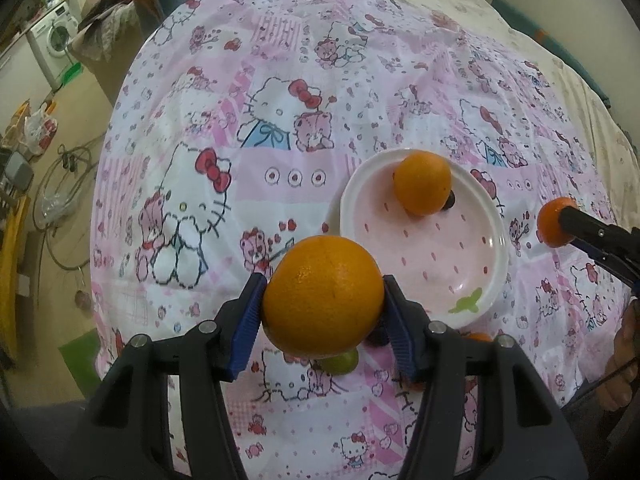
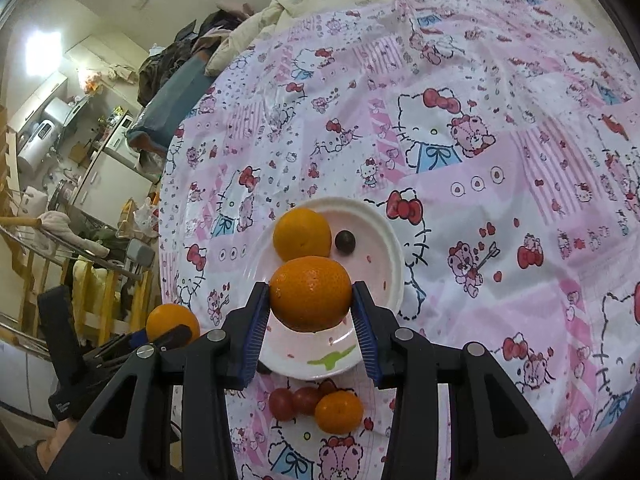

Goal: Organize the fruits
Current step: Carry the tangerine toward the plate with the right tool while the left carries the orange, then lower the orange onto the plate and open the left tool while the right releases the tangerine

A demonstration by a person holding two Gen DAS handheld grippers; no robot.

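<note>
My left gripper [image 1: 323, 298] is shut on a large orange [image 1: 323, 294], held above the cloth just left of the pink plate [image 1: 476, 280]. My right gripper [image 2: 310, 300] is shut on a mandarin [image 2: 310, 294], held over the near part of the same plate [image 2: 384, 240]. On the plate lie an orange [image 1: 422, 182] [image 2: 302, 234] and a dark grape [image 2: 345, 241]. The right gripper and its mandarin [image 1: 554, 222] show at the right of the left wrist view; the left gripper's orange [image 2: 172, 322] shows at the lower left of the right wrist view.
Near the plate's front edge lie red cherry tomatoes [image 2: 294, 400] and a small mandarin [image 2: 339, 411]. A green fruit [image 1: 340, 362] sits under the left gripper. The Hello Kitty cloth [image 1: 240, 160] covers a bed; clutter and a washing machine [image 1: 54, 34] stand left.
</note>
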